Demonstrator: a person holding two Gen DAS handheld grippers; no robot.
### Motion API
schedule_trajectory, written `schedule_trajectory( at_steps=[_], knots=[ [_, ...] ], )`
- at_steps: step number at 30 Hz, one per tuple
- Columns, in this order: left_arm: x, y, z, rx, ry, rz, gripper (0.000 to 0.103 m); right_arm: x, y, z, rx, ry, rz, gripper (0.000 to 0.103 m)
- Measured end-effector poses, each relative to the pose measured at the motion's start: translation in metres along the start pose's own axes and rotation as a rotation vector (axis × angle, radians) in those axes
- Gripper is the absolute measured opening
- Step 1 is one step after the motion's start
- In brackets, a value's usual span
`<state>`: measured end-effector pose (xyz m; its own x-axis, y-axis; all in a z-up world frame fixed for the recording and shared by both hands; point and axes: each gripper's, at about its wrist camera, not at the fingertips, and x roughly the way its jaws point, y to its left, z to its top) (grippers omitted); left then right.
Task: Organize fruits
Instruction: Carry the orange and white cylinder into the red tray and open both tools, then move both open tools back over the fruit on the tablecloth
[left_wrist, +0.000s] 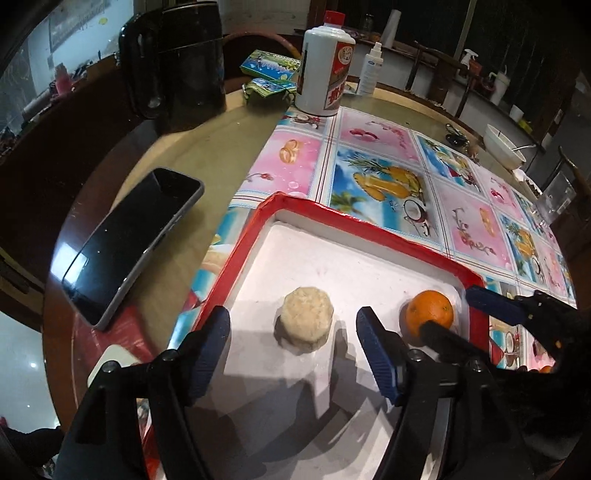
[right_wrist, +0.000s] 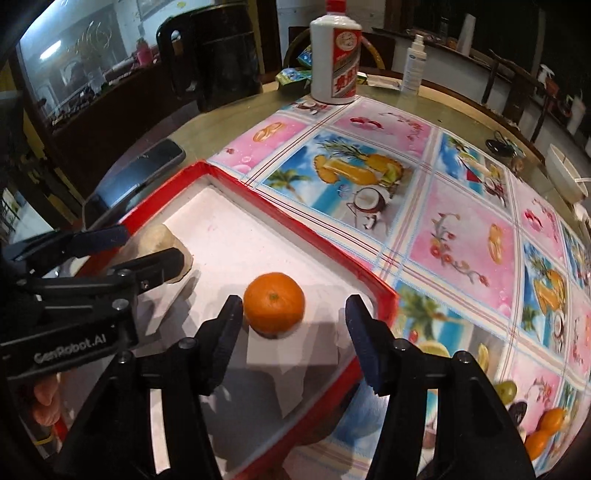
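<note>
1. Two fruits are seen inside the tray (left_wrist: 236, 254), a shallow white tray with a red rim set on the table (left_wrist: 207, 147) over a fruit-print cloth (left_wrist: 380, 181). The orange (right_wrist: 274, 303) lies near the tray's right edge; the pale peeled fruit (left_wrist: 304, 320) lies nearer the tray's middle.

2. The right gripper (right_wrist: 294, 314) is held wide apart, nothing gripped. The orange sits between its fingers, close to the left finger (right_wrist: 225, 334), with clear space left on the other side. No contact can be confirmed.

3. The left gripper (left_wrist: 291, 343) is likewise spread wide and holds nothing. The pale fruit is framed just ahead of its open fingers, centred between them and apart from both.

4. The relation that matters: each fruit lies straight ahead of its own gripper, so the right hand is judged nearer the orange and the left nearer the pale fruit. Both fruits are roundish, so no long axis has to be matched.

5. More small oranges (right_wrist: 550, 421) are seen outside the tray, on the cloth by the table's near right edge, so sorting is judged unfinished.

6. A phone (left_wrist: 129, 243) lies off the tray's left edge; a white bottle (left_wrist: 325, 66) stands at the far edge.
</note>
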<state>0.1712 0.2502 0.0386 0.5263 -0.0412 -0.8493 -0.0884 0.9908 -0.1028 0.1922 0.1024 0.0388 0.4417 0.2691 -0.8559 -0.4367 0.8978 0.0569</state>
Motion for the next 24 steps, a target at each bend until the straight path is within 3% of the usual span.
schedule_trajectory(
  at_steps=[7, 15, 19, 24],
  knots=[
    [-0.016, -0.003, -0.019, -0.019, 0.008, 0.021, 0.071, -0.031, -0.016, -0.030, 0.083, -0.007, 0.081, 0.059],
    [-0.049, -0.044, -0.061, 0.002, -0.002, -0.031, 0.071, -0.085, -0.045, -0.106, 0.121, -0.008, 0.154, 0.060],
    [-0.066, -0.071, -0.088, 0.013, -0.012, -0.083, 0.071, -0.117, -0.074, -0.158, 0.128, -0.016, 0.113, 0.061],
    [-0.074, -0.115, -0.126, 0.085, -0.004, -0.135, 0.071, -0.145, -0.119, -0.217, 0.161, -0.018, -0.002, 0.063]
  ],
)
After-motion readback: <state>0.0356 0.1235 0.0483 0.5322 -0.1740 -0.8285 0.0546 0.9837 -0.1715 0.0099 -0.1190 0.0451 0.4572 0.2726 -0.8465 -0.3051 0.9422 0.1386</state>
